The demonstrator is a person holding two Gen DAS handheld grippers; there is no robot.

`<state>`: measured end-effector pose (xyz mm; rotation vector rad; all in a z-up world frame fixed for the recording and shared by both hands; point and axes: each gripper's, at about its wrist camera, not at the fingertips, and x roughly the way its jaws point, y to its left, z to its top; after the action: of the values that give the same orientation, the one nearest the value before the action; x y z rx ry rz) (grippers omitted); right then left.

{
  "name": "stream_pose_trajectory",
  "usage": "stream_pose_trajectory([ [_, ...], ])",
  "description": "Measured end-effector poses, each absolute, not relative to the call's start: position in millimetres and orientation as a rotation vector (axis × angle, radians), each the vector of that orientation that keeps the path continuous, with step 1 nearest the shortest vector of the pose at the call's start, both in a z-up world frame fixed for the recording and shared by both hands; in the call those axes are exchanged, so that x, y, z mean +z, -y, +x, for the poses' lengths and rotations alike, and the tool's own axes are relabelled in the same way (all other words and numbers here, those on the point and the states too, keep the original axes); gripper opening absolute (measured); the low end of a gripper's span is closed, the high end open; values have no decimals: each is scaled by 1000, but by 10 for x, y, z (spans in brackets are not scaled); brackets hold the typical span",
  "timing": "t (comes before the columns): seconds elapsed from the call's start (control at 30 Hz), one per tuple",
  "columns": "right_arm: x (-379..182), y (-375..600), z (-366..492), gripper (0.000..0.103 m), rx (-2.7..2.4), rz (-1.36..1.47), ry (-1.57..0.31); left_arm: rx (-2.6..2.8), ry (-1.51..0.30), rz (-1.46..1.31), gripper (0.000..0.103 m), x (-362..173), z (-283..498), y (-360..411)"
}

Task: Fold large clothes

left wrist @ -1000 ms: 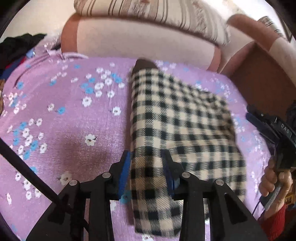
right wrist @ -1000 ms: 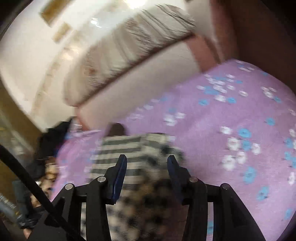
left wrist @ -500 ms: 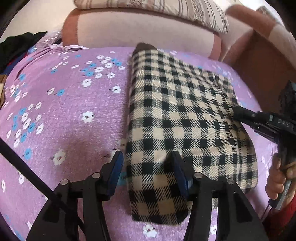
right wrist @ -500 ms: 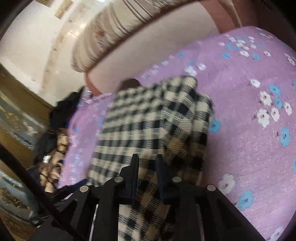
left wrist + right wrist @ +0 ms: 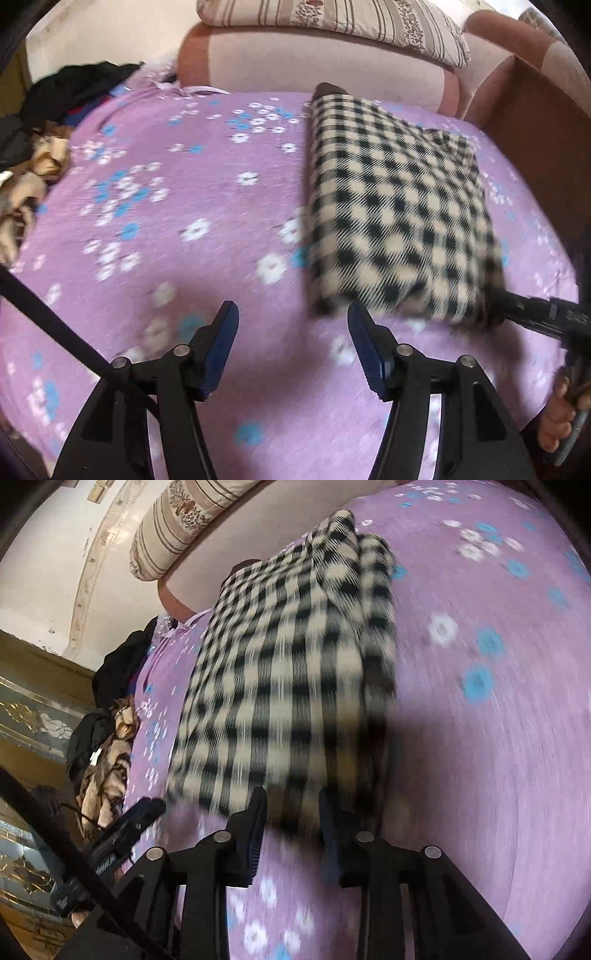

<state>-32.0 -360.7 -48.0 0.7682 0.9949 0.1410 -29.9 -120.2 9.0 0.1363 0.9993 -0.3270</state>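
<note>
My left gripper (image 5: 291,347) is spread wide and holds nothing; its blue-padded fingers (image 5: 221,343) hang above the purple floral bedsheet (image 5: 155,229), just short of the near edge of the checked garment (image 5: 391,206). The garment lies folded into a rectangle on the sheet, its far end by the sofa backrest (image 5: 317,62). My right gripper (image 5: 291,827) is partly open, its fingers straddling the garment's near edge; blur prevents confirming contact. A pile of dark clothes (image 5: 62,96) sits at the sheet's far left.
</note>
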Motion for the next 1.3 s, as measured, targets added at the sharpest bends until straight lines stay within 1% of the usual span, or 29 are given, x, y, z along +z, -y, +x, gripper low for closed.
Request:
stream_pose_trajectory([
  [0.07,-496,3514,-587,38,139,767,-971,-308,-968,154,61,166,-446,1065],
  [0.1,-485,3481,-754,41,131,755,-951,-289,-942,169,63,223,-539,1011],
  [0.23,-387,3328,-1283,46,38,683,-852,-211,-785,204,79,509,-940,826],
  [0.27,-351,3290,-1354,47,13,656,-839,-191,-733,201,82,593,-1031,782],
  [0.33,-281,3196,-1477,50,-52,595,-817,-156,-638,179,99,754,-1210,701],
  [0.37,-259,3171,-1518,50,-74,572,-813,-138,-594,162,101,836,-1299,661],
  [0.47,-200,3067,-1651,50,-132,502,-799,-126,-529,88,102,1041,-1489,558],
  [0.6,-132,2945,-1780,55,-157,429,-793,-130,-511,32,102,1173,-1679,517],
  [0.67,-104,2833,-1818,55,-156,390,-795,-124,-516,51,102,1171,-1750,564],
  [0.93,-58,2670,-1869,61,-166,272,-813,-206,-585,149,102,978,-1836,841],
  [1.3,-161,2706,-1737,63,-189,273,-864,-245,-774,126,102,627,-1676,935],
])
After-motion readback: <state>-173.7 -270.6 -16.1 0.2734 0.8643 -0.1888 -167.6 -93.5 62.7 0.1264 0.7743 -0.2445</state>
